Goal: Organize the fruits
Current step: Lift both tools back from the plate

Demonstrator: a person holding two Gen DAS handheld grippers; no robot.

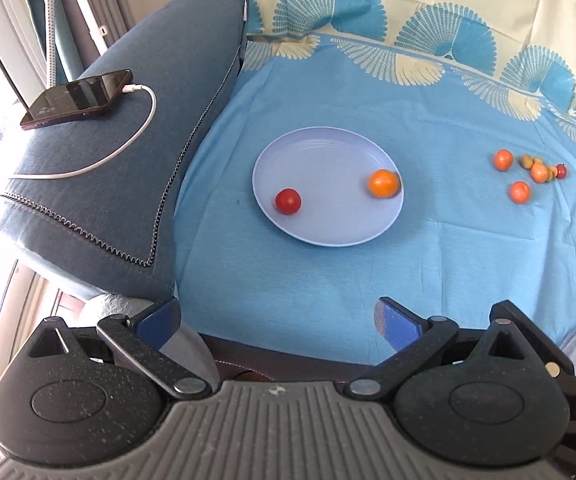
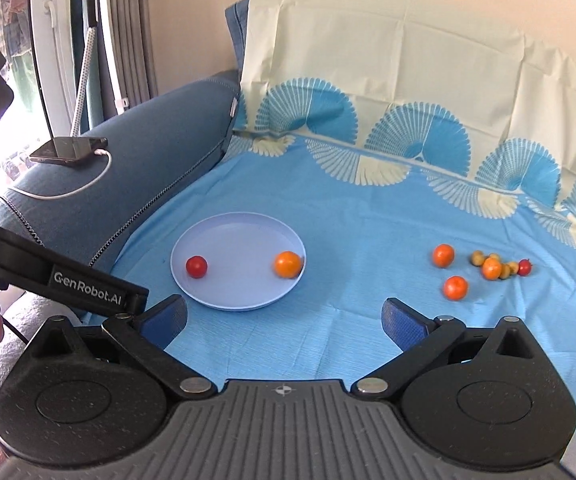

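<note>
A pale blue plate (image 1: 328, 232) (image 2: 227, 296) lies on the blue cloth. On it sit a small red fruit (image 1: 288, 201) (image 2: 196, 267) at the left and an orange fruit (image 1: 384, 183) (image 2: 288, 264) at the right rim. To the right on the cloth lie several loose fruits: three orange ones (image 1: 502, 160) (image 2: 443, 255), small green ones (image 2: 476, 257) and a small red one (image 1: 561, 171) (image 2: 524, 267). My left gripper (image 1: 277, 320) is open and empty, well short of the plate. My right gripper (image 2: 283, 318) is open and empty, near the plate's front edge.
A blue padded sofa arm (image 1: 135, 152) (image 2: 159, 152) rises at the left, with a phone (image 1: 77, 98) (image 2: 69, 150) and white cable on it. The left gripper's body (image 2: 59, 280) crosses the right wrist view's left side. A patterned cloth backrest (image 2: 408, 92) stands behind.
</note>
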